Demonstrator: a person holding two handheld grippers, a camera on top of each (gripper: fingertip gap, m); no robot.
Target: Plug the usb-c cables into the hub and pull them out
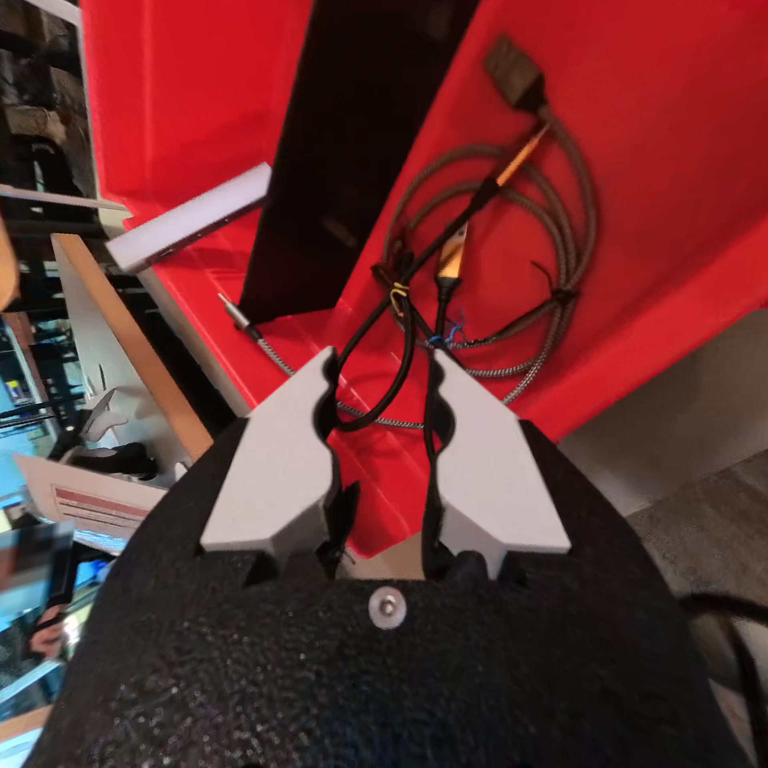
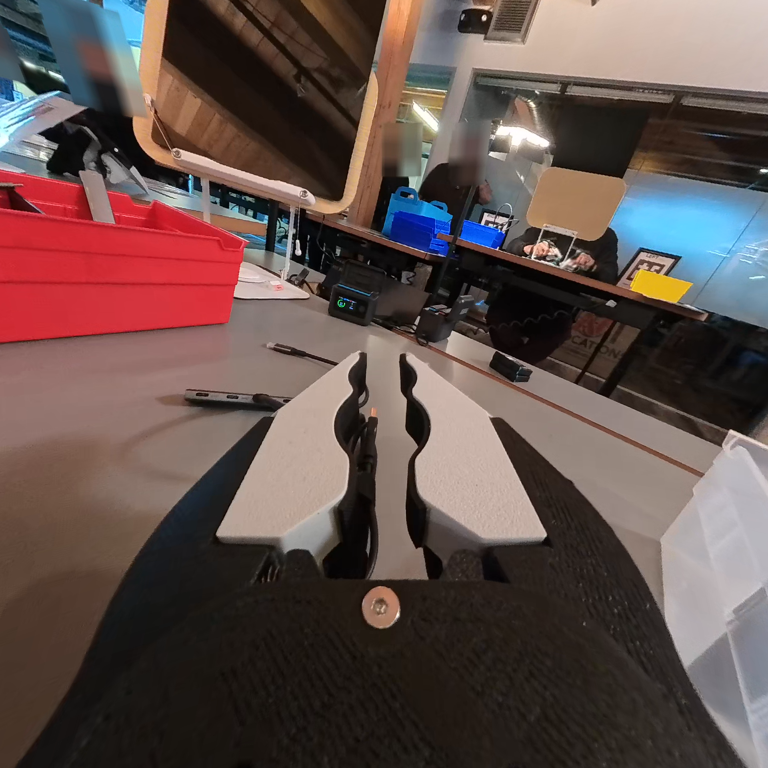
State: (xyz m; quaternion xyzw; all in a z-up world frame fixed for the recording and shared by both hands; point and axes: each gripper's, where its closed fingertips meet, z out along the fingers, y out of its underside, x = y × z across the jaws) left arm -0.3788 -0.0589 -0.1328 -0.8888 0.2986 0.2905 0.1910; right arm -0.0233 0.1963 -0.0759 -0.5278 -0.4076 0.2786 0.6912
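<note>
While parted over the red bin [image 1: 623, 208], left hand-held gripper [image 1: 384, 361]; right [image 2: 383, 359] parted too, table edge [image 2: 540, 401] near.

The hub [image 2: 237, 400] is partly hidden behind the right tongs [image 2: 383, 358], and its ports are too small to be counted. The bin [image 1: 623, 208] is cut off by the frame's edge, and its cables [image 1: 519, 257] are blurred.

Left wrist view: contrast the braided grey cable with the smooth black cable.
The braided grey cable is thicker, wound into a coil; the smooth black cable is thinner, loosely looped. The grey one's plug is silver, the black one's orange. Both lie in the red plastic tray.
</note>
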